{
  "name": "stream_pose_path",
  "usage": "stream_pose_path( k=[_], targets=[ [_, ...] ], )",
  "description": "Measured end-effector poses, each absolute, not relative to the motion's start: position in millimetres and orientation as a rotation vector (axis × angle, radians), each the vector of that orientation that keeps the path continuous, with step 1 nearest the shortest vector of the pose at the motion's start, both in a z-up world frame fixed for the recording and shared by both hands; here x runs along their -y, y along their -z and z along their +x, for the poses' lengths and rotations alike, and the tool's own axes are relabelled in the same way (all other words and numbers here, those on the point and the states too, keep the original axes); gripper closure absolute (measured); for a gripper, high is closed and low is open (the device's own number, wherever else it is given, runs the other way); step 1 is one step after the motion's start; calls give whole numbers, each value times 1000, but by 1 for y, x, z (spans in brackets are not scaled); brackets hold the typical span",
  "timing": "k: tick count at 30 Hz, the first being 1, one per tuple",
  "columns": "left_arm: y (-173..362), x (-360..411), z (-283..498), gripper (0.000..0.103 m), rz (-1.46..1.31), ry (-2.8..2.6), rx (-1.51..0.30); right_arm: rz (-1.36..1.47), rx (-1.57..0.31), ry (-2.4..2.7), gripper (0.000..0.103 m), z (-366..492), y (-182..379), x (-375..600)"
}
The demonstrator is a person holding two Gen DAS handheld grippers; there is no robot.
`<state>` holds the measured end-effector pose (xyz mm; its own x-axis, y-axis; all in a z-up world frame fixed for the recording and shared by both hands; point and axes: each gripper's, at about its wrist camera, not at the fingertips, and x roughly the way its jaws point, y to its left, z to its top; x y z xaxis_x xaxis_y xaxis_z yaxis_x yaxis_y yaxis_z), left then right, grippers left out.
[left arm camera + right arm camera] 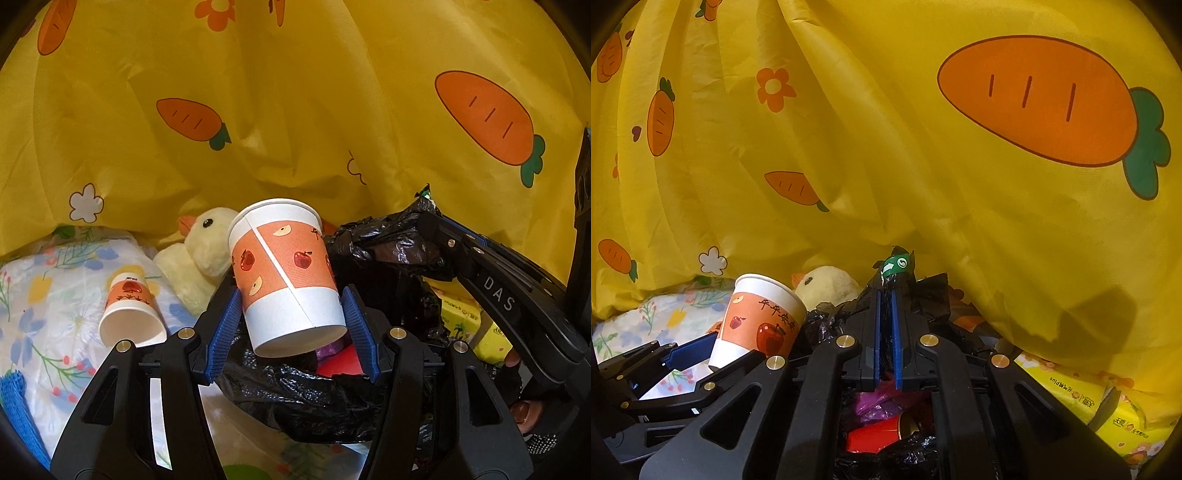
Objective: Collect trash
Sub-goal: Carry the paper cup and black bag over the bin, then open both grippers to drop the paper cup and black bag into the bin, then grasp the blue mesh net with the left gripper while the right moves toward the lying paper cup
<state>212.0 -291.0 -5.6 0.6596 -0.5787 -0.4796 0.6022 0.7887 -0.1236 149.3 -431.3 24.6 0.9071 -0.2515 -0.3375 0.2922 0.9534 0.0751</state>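
- Two paper cups are seen in the left wrist view: one paper cup (284,273) at frame centre, a second cup (131,314) at lower left.
- Left gripper (291,328) is recorded with its blue pads (223,332) pressed against both sides of the centre cup — clamped on it, low on the white band.
- The held cup is tilted, rim toward the upper left, base toward the camera; it is positioned above the open mouth of the black trash bag (306,402).
- The second cup is lying on its side on the floral sheet (48,325), open mouth toward the camera, well apart from the bag.
- Right gripper (885,325) is observed at centre of the right wrist view, fingers together — pinched on a raised fold of the bag's edge; a green label (897,265) is visible on the plastic just above the tips.
- Inside the bag, a red item (875,435) and purple plastic (875,404) are noted below the right gripper.
- A plush duck (207,251) is seen behind the held cup, partly hidden by it.
- Yellow tissue packs (1115,417) are located at the lower right of the right wrist view, beside the bag.
- A yellow carrot-print cloth (295,103) fills the upper part of both views.
- Part of a hand (524,413) is visible at the lower right edge of the left wrist view, on the right gripper's handle.
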Motion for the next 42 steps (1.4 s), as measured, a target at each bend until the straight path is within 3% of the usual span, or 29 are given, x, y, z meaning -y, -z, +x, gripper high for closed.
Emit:
stream_pose_path(
  k=[2, 6, 11, 13, 15, 19, 24, 29, 42],
  targets=[
    [9, 294, 211, 44, 54, 699, -527, 130, -339, 283, 96, 152, -23, 433],
    [13, 288, 212, 25, 46, 678, -534, 144, -361, 274, 96, 156, -18, 438],
    [9, 260, 214, 17, -8, 605, -519, 145, -398, 263, 95, 161, -12, 441],
    [5, 247, 213, 15, -28, 568, -514, 150, -404, 264, 84, 161, -11, 442],
    [2, 235, 212, 13, -48, 535, -506, 161, -388, 274, 48, 157, -11, 443],
    [-5, 209, 201, 11, -61, 468, -473, 157, -368, 296, 44, 149, -16, 443],
    [-8, 180, 186, 8, -58, 384, -448, 136, -339, 325, 27, 134, -23, 436],
    [-5, 150, 169, 7, -75, 327, -449, 91, -380, 334, 19, 131, -16, 413],
    [4, 81, 132, 7, -93, 198, -446, 58, -387, 280, 19, 115, -14, 355]
  ],
)
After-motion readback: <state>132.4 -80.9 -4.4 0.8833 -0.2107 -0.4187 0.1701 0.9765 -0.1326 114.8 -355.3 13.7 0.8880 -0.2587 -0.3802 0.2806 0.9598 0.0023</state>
